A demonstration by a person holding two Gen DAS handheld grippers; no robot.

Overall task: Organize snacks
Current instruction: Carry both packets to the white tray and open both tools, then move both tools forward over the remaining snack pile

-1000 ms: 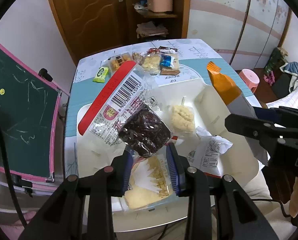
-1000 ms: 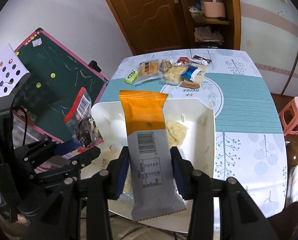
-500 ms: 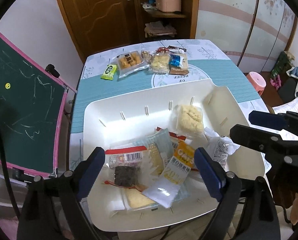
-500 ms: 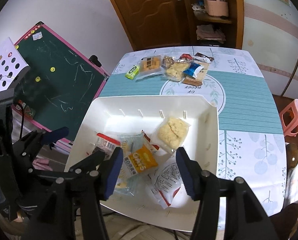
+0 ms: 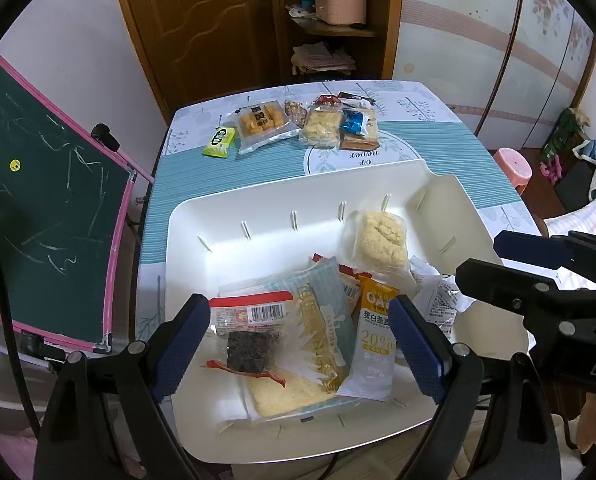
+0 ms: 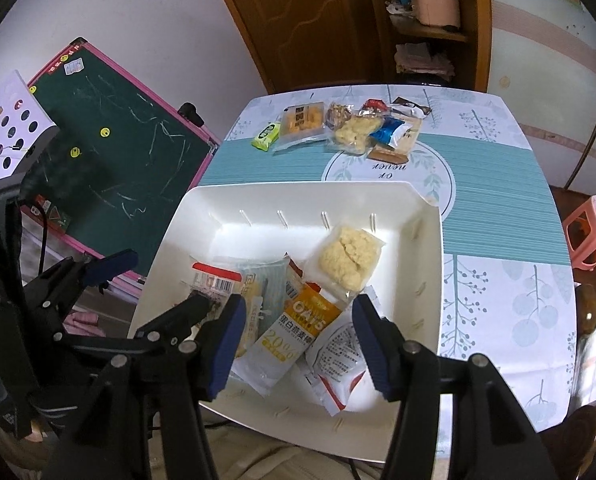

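A white tray (image 5: 258,216) (image 6: 377,196) sits at the table's near edge. In it lie a red-topped packet of dark fruit (image 5: 250,332), an orange and grey oat bar (image 5: 373,344) (image 6: 294,332), a pale blue wrapper (image 5: 321,320), a yellow crumbly cake (image 5: 381,236) (image 6: 347,256) and a white sachet (image 6: 337,356). My left gripper (image 5: 298,352) is open and empty above the tray's near end. My right gripper (image 6: 296,346) is open and empty over the oat bar.
Several more snacks lie in a row at the table's far end: a green packet (image 5: 218,142), a yellow biscuit pack (image 5: 260,124), a blue wrapper (image 5: 355,124). A green chalkboard (image 5: 46,200) leans at the left. A pink stool (image 6: 589,232) stands at the right.
Both grippers have opened. The dark fruit packet has dropped from the left gripper and the oat bar from the right; both now lie in the tray.
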